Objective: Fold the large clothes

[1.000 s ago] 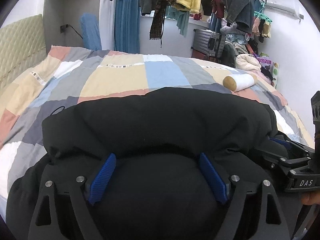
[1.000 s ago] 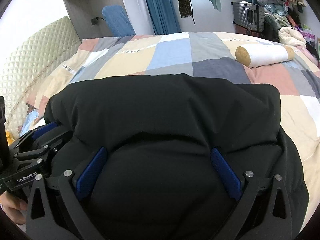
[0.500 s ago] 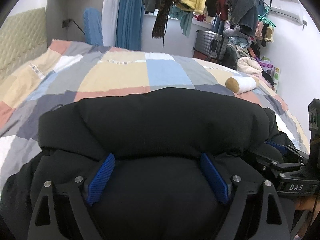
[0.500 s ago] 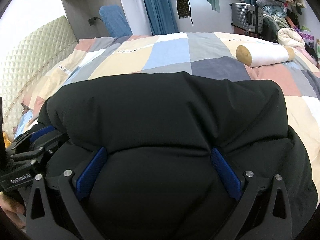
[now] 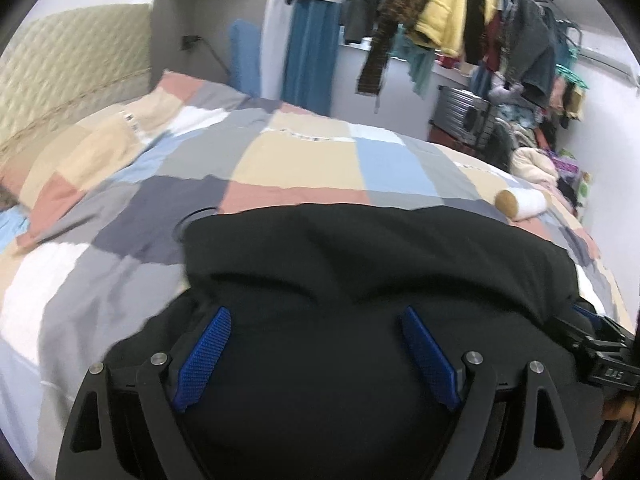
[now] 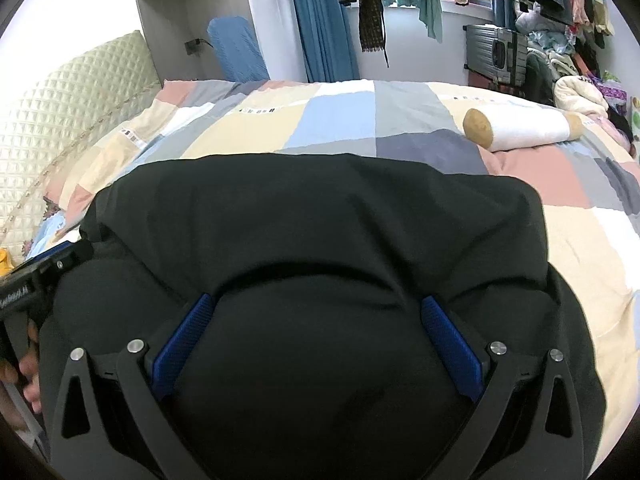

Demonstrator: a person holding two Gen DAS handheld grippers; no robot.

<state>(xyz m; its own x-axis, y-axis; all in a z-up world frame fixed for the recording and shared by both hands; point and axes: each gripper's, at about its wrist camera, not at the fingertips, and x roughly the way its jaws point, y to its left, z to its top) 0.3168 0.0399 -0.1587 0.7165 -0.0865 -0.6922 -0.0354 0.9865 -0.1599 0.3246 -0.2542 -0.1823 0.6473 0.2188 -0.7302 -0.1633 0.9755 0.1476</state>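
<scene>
A big black padded jacket point(image 5: 380, 264) lies folded in a thick bundle on the patchwork bed; it also fills the right wrist view point(image 6: 320, 232). My left gripper point(image 5: 316, 320) is open, its blue pads point(image 5: 204, 356) wide apart with the jacket's near fold bulging between them. My right gripper point(image 6: 316, 308) is open the same way, its blue pads point(image 6: 452, 352) spread around the bulging black fabric. Each gripper shows at the edge of the other's view: the right gripper point(image 5: 600, 344) and the left gripper point(image 6: 36, 276).
The patchwork bedcover point(image 6: 360, 120) stretches beyond the jacket. A white bolster pillow point(image 6: 520, 130) lies at the far right. A quilted headboard point(image 6: 60, 120) stands left. Hanging clothes point(image 5: 460, 20) and a suitcase point(image 6: 496, 52) stand behind the bed.
Both grippers have risen and tipped, the left swinging leftward, so the jacket bundle sits lower and more to the right in its view. The pads stay wide apart.
</scene>
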